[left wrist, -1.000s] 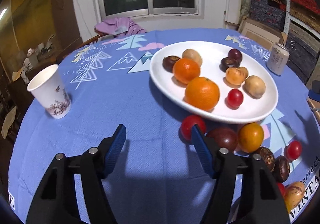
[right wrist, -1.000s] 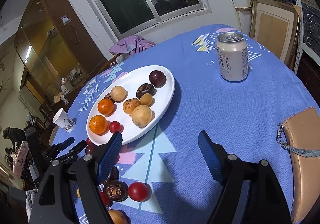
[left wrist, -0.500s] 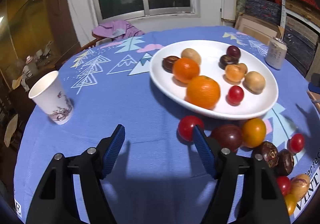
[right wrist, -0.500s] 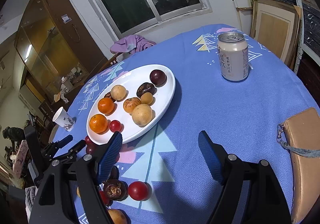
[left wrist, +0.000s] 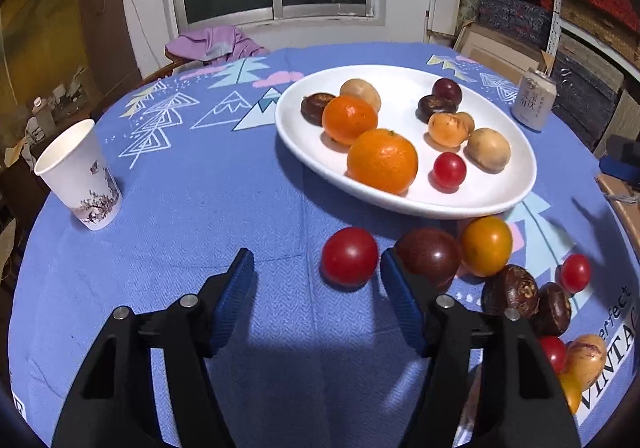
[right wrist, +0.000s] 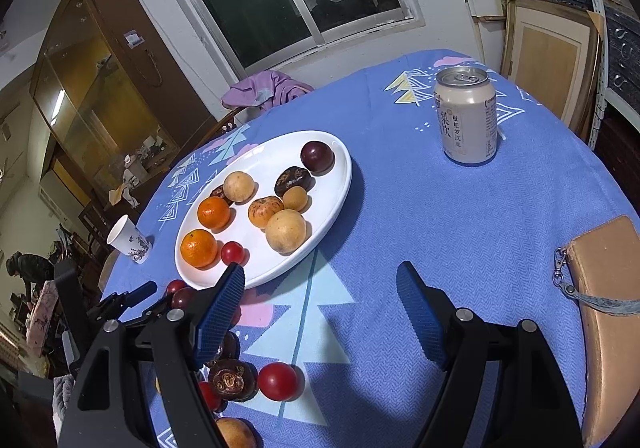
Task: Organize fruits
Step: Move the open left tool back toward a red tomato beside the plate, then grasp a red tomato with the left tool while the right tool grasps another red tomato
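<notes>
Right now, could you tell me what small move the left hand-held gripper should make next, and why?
Probably ease the left hand-held gripper forward and slightly right: its closing jaws hold nothing, and the red tomato lies just ahead, off the plate.

A round table under a matt blue woven cloth (left wrist: 200, 208) with a fine herringbone texture. On it sits a glossy white oval ceramic plate (left wrist: 520, 184). A smooth, shiny red tomato (left wrist: 350, 256) lies on the cloth near rough, wrinkled dark brown fruit (left wrist: 510, 290). A white printed paper cup (left wrist: 80, 176), a pale brushed-metal drink can (right wrist: 466, 116), a smooth tan leather-like pouch (right wrist: 608, 288).
</notes>
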`<state>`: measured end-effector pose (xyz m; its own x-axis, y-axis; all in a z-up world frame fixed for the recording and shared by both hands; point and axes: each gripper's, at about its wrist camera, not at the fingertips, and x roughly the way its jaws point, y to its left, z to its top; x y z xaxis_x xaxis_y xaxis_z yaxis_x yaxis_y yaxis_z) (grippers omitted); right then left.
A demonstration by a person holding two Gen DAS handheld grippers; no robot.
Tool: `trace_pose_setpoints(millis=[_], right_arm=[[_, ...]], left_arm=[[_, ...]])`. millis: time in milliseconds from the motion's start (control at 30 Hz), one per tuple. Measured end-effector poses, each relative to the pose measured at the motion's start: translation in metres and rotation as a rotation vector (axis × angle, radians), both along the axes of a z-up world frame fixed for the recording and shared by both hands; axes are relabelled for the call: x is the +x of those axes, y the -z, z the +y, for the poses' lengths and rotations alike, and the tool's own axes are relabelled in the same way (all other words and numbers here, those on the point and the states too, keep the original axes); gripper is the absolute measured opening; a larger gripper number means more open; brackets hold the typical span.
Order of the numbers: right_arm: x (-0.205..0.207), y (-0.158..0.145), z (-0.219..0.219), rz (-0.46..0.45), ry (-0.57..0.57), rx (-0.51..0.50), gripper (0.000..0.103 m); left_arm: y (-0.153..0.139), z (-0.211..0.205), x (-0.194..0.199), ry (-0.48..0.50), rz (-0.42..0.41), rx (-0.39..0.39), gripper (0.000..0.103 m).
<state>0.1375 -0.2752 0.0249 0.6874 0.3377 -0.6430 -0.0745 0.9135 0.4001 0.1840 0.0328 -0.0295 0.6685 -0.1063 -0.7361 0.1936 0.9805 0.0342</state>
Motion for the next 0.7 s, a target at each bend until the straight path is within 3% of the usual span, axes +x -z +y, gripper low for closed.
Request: trace_pose_setpoints(millis=[300, 467, 700], right_arm=[[0.001, 0.004, 0.004, 0.008, -0.006, -0.02, 0.079], [0.003, 0.004, 0.004, 0.012, -0.002, -0.017, 0.079], [0.002, 0.005, 0.006, 0.012, -0.007, -0.021, 0.079]], left_arm=[[0.001, -0.01, 0.011, 0.021, 0.002, -0.026, 0.06], [0.005, -0.008, 0.007, 0.058, 0.043, -0.078, 0.041], [0.008, -0.002, 0.018, 0.065, 0.072, -0.156, 0.038]])
